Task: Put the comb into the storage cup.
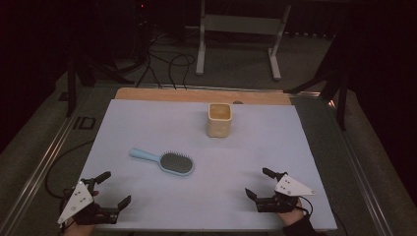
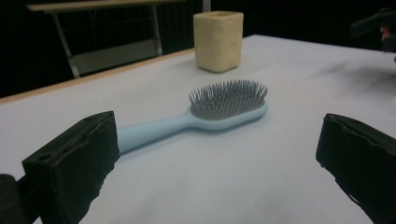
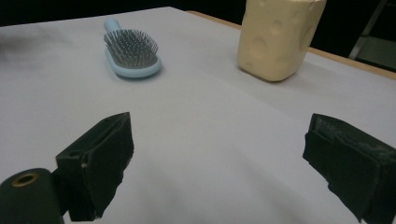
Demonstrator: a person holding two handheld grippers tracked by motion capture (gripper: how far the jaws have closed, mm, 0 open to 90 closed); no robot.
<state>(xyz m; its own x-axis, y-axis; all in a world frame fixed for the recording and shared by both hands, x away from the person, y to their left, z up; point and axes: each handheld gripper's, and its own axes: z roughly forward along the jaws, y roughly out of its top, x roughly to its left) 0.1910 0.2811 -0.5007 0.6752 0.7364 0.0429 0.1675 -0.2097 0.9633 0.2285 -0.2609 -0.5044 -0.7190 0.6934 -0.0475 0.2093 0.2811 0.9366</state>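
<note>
A light blue hairbrush [image 1: 167, 161] with grey bristles lies flat on the white table sheet [image 1: 147, 123], handle toward the left. Behind it stands a cream square cup [image 1: 219, 119], upright, its walls dimpled. My left gripper [image 1: 114, 189] rests at the front left corner, jaws wide apart and empty; its own view has the hairbrush [image 2: 215, 109] just ahead and the cup [image 2: 218, 41] beyond. My right gripper [image 1: 259, 183] sits at the front right, open and empty too, with the hairbrush [image 3: 133, 56] far left and the cup [image 3: 278, 37] ahead in its view.
A wooden strip [image 1: 201, 95] edges the table's far side. Beyond it stand a white metal frame [image 1: 241, 34] and loose black cables [image 1: 162, 64] on the floor. Dark stands flank both sides of the table.
</note>
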